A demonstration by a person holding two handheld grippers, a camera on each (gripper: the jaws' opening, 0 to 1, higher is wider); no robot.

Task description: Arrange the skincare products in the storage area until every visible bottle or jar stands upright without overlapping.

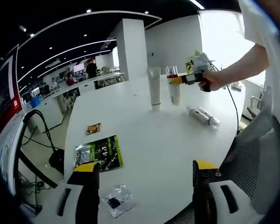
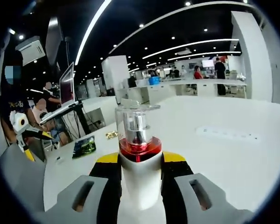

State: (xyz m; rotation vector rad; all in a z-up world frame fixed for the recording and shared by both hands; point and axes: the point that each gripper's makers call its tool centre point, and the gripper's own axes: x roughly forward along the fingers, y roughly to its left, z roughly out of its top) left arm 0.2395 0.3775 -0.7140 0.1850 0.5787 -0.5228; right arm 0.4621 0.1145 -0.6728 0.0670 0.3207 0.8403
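A white bottle (image 2: 139, 154) with a red band and a clear cap stands upright between the jaws of my right gripper (image 2: 140, 164), which is shut on it. In the left gripper view the same bottle (image 1: 175, 94) is at the far side of the white table (image 1: 149, 135), held by the right gripper (image 1: 178, 80) in a person's hand. Just left of it a tall white tube (image 1: 155, 86) stands upright. Another bottle (image 1: 203, 116) with a clear cap lies on its side to the right. My left gripper (image 1: 144, 179) is open near the table's front edge, holding nothing.
A green packet (image 1: 99, 153), a small gold packet (image 1: 94, 128) and a clear plastic packet (image 1: 116, 201) lie near the left gripper. The green packet (image 2: 85, 145) also appears in the right gripper view, with a power strip (image 2: 228, 134) on the table. Desks and people fill the background.
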